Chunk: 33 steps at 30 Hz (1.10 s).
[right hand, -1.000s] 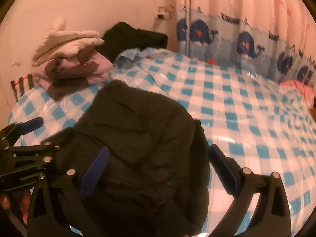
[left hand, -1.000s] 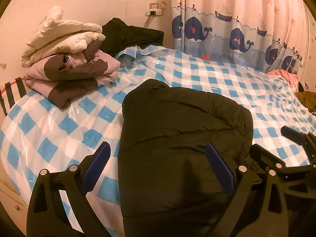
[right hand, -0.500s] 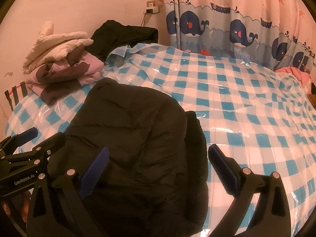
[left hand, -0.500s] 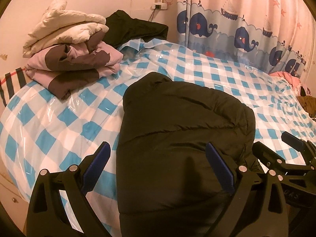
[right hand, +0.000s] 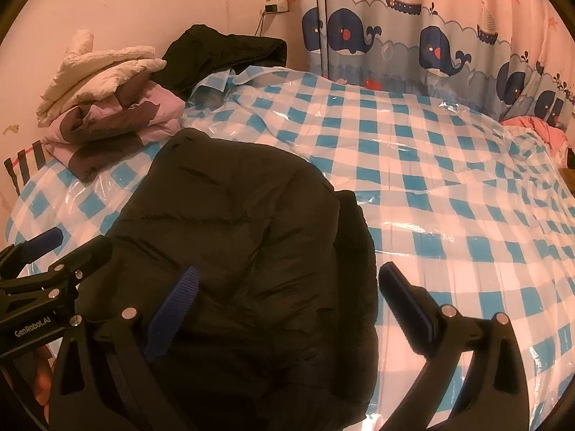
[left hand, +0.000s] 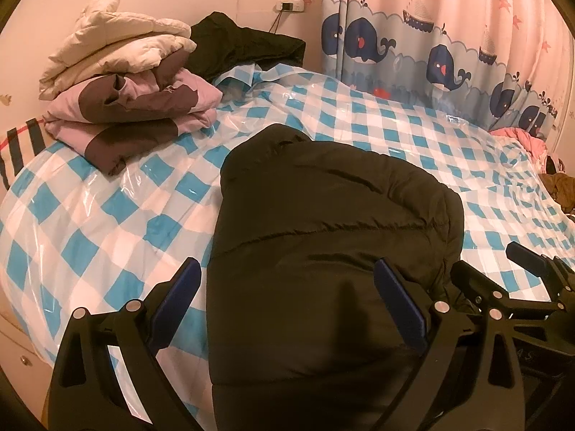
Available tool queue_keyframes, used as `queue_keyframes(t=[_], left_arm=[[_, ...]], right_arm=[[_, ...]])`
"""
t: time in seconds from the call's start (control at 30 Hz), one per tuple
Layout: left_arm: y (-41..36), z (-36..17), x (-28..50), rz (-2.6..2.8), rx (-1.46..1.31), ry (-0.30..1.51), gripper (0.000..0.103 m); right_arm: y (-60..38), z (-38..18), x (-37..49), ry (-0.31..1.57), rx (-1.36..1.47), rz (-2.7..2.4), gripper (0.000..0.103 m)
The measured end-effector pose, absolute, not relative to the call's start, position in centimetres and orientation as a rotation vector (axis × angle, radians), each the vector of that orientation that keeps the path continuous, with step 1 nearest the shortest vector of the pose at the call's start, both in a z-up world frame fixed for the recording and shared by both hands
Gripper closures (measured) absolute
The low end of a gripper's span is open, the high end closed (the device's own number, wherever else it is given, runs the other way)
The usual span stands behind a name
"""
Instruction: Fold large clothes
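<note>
Both views pulled back slightly; black jacket between wide left claw, right claw wide.

A black quilted jacket is recorded on a blue-and-white checked bed cover. Blue pads are noted on the black left gripper and right gripper. A cream garment is stacked on a pink-and-brown one. Navy whales are printed on the pink curtain.
</note>
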<state>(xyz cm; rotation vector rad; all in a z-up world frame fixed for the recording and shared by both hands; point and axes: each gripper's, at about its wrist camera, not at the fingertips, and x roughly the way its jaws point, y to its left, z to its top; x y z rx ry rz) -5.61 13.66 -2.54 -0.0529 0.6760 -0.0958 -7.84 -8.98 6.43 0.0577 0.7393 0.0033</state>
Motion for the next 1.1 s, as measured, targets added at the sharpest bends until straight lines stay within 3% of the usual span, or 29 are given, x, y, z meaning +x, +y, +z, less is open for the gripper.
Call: queue_keyframes(t=[0.57,1.1], left_arm=[[13.6,-3.0,-5.6,-0.101,-0.057,0.692,0.01],[13.9,-4.5,-3.5,-0.092,-0.057,0.862,0.01]], right_arm=[[-9.0,6.4,-7.8,0.742,0.059,0.004,0.007],[-9.8,5.2,-7.4,0.795,0.031,0.0,0.007]])
